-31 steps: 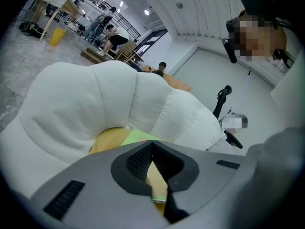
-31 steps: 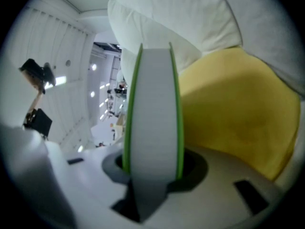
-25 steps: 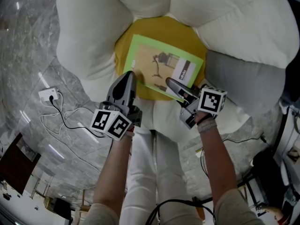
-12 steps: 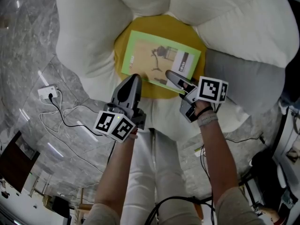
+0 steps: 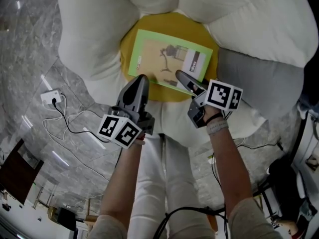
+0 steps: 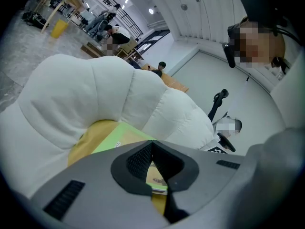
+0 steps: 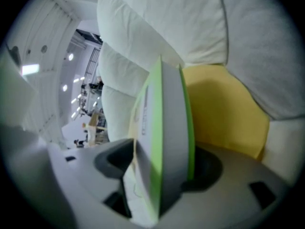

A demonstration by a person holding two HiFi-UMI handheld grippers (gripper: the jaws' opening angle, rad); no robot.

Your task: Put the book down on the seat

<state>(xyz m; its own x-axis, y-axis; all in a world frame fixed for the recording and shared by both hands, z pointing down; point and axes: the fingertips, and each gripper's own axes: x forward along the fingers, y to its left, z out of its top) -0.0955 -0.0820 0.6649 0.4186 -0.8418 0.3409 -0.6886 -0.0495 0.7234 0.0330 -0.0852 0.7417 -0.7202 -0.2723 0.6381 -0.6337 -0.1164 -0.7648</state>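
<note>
Releasing the book [image 5: 169, 61], now lying on the yellow seat [image 5: 169, 23] at upper centre, the right gripper [image 5: 182, 77] has just been opening wide around its near edge. The left gripper [image 5: 142, 78] hangs beside, jaws together and empty. Next, probably, comes a clean backward withdrawal that leaves the book undragged.

Book [image 5: 168, 62] on the seat [image 5: 167, 25], cushions [image 5: 92, 39] all around it.

Glossy paper cover on the book [image 5: 169, 59]; seat [image 5: 164, 24] in matt yellow cloth, soft white fabric cushions [image 5: 89, 34] around, polished stone floor [image 5: 25, 49] at left.
</note>
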